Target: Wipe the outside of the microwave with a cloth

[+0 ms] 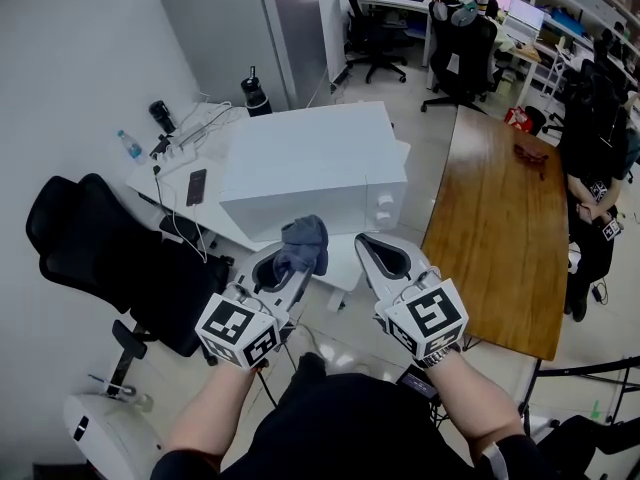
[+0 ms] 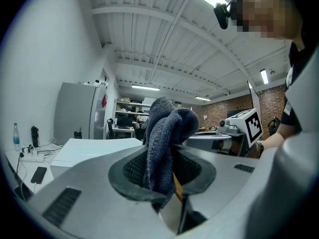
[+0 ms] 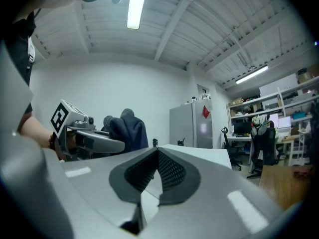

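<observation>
An office room with white walls holds a small white table (image 1: 147, 182), and a boxy white microwave (image 1: 310, 168) sits at its near end. The left gripper (image 1: 278, 268) has its jaws clamped on a dark grey terry cloth (image 1: 303, 243), just short of the microwave's near face. The cloth looks soft, light and floppy, so a bunched pinch should suit it. The right gripper (image 1: 378, 250) has its jaws together and empty.

The microwave (image 1: 310, 163) sits on a table (image 1: 160, 190), chair (image 1: 110, 253) left, wooden table (image 1: 500, 228) right.

You have open floor (image 1: 425, 146) between microwave (image 1: 310, 158) and table (image 1: 500, 218). A chair (image 1: 110, 253) blocks your left. Cables (image 1: 185, 138) crowd the desk (image 1: 145, 180).
</observation>
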A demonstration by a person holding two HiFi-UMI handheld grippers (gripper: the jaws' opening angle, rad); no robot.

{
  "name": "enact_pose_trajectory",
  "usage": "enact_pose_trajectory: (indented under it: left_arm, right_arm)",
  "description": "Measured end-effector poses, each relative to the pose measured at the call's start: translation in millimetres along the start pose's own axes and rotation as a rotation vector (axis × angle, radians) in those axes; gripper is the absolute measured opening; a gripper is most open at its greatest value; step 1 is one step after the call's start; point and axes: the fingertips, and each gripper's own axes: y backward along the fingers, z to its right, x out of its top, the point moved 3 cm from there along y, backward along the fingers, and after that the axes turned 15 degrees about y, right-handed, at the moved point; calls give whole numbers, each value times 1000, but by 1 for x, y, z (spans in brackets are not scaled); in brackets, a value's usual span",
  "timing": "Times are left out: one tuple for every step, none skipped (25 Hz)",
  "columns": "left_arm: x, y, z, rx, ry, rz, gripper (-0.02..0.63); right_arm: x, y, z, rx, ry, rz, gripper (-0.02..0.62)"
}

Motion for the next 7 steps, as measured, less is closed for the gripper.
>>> enact_pose_trajectory:
  left_arm:
    - [-1, -1, 2, -3, 1, -3, 112]
    - [-3, -1, 3, -6, 2, -7, 112]
    - [-4, -2, 5, -9, 2, -12, 112]
    - [-6, -4, 6, -13, 0, -15, 112]
    - [-7, -5, 7, -17, -2, -18, 112]
    - [-8, -6, 8, -20, -4, -21, 112]
    - [-9, -7, 9, -24, -5, -23, 112]
  right_arm:
    - [0, 0, 0, -1, -1, 0, 0]
    - [0, 1, 0, -1, -3, 1, 0]
    - [0, 1, 0, -1, -3, 1, 0]
    - [-1, 1, 0, -1, -3, 2, 0]
    - [-1, 1, 0, -2, -3, 2, 0]
    - [-2, 1, 0, -3, -3, 2, 0]
    - [-2, 1, 0, -3, -2, 2, 0]
